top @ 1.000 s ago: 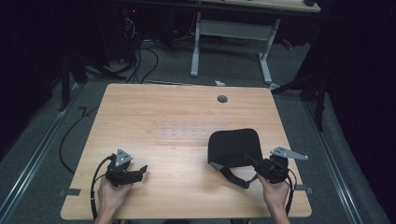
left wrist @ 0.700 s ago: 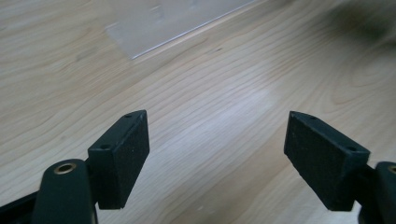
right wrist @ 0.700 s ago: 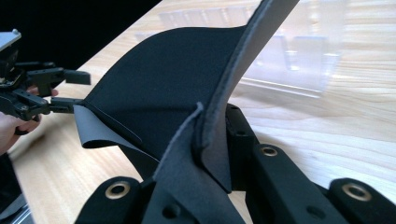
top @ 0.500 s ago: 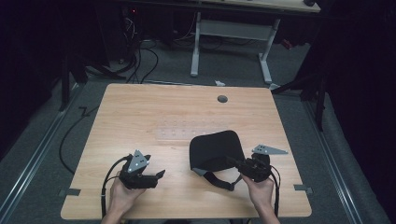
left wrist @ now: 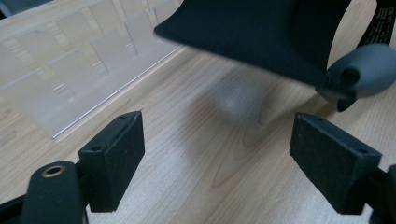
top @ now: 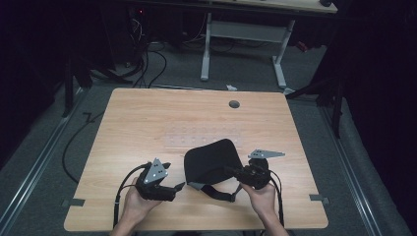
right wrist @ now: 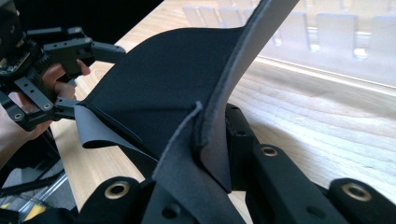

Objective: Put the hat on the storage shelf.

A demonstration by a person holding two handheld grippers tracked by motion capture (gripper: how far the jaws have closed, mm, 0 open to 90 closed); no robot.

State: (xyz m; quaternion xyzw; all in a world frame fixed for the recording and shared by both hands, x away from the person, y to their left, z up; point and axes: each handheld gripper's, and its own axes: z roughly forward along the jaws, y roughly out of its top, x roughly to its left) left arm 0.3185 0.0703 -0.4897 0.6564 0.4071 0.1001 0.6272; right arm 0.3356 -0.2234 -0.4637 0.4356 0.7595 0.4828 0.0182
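On the near half of the pale wooden table (top: 147, 123), a black, soft fabric piece with a curved body and a dark strap (top: 212, 164) is lifted at its right edge, where the right gripper (top: 235, 171) pinches it. In the right gripper view the jaws are pressed together on a folded edge of that black fabric (right wrist: 187, 140), which rises between them and spreads away to the left as a broad dark sheet. The left gripper (top: 178, 187) sits just to the left of the fabric in the high view, held in the person's left hand (top: 135, 206), and its jaws have just been opening. In the left gripper view they stand spread wide with bare wood between them, and nothing is caught in the gap. Ahead of them, the fabric's lower edge hangs above the tabletop and casts a soft shadow, and a grey rounded end piece (left wrist: 366, 70) shows at its right corner. A clear flat plastic sheet with rows of rectangular cells (top: 196, 135) lies on the table just beyond the fabric. The person's right hand (top: 263, 199) holds the right gripper near the table's front edge.
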